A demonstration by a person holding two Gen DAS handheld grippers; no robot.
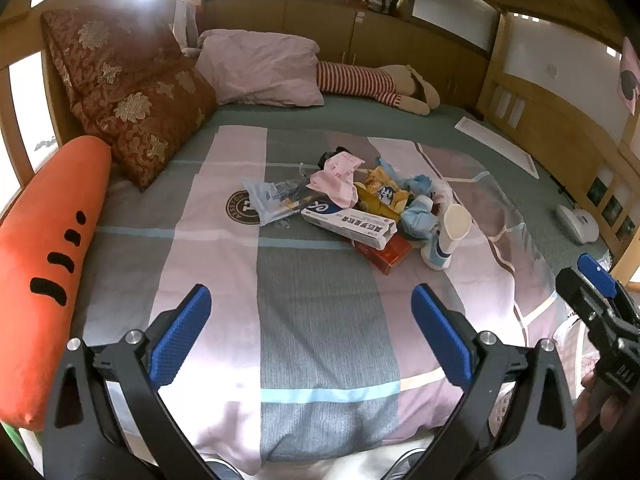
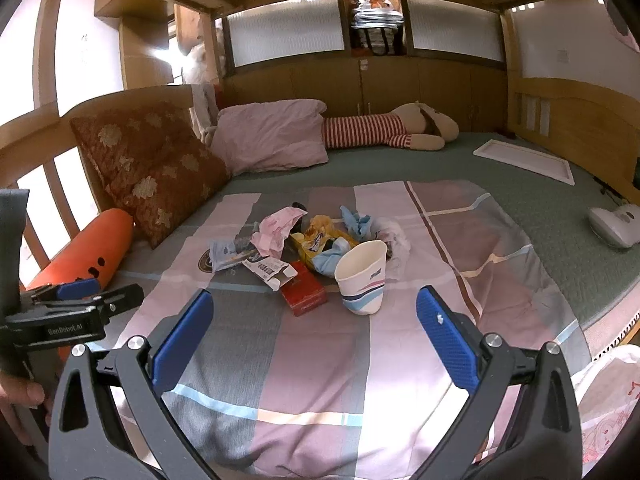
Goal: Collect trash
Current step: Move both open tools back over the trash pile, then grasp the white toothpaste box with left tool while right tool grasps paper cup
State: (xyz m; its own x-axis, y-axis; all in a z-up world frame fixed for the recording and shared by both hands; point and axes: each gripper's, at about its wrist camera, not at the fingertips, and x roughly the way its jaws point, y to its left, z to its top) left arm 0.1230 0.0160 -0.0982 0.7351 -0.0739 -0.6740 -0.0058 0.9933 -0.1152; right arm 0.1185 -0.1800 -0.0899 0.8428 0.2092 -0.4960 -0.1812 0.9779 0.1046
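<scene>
A pile of trash lies in the middle of the bed: a white toothpaste box, a red box, a tipped paper cup, pink paper, a yellow wrapper and blue gloves. The same pile shows in the right wrist view, with the paper cup and red box nearest. My left gripper is open and empty, short of the pile. My right gripper is open and empty, just before the cup.
The patchwork sheet covers the bed. An orange carrot plush and a red floral cushion lie at the left. A pink pillow and striped plush toy lie at the back. A white device and white frame sit right.
</scene>
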